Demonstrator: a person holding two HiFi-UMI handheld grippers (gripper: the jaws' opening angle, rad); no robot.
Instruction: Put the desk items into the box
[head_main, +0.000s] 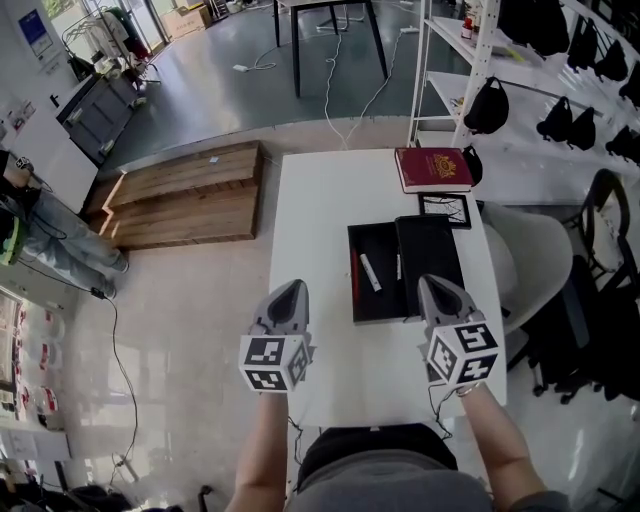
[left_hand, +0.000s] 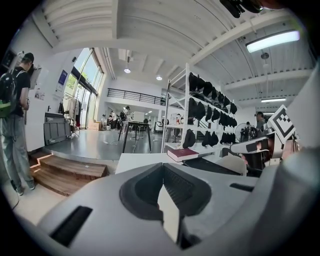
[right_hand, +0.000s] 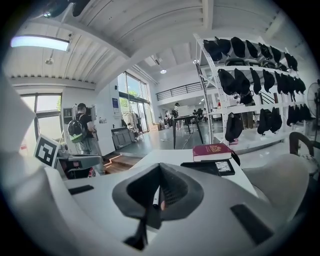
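Open black box (head_main: 385, 300) w/ white pen (head_main: 370, 272) inside, lid (head_main: 430, 262) flat beside; red book (head_main: 432, 168) beyond it.

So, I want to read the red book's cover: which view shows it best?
The head view: the red book shows its whole cover from above. Both gripper views see it small, low and nearly edge-on.

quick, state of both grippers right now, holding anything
Left gripper: closed, holding nothing.
Right gripper: closed, holding nothing.
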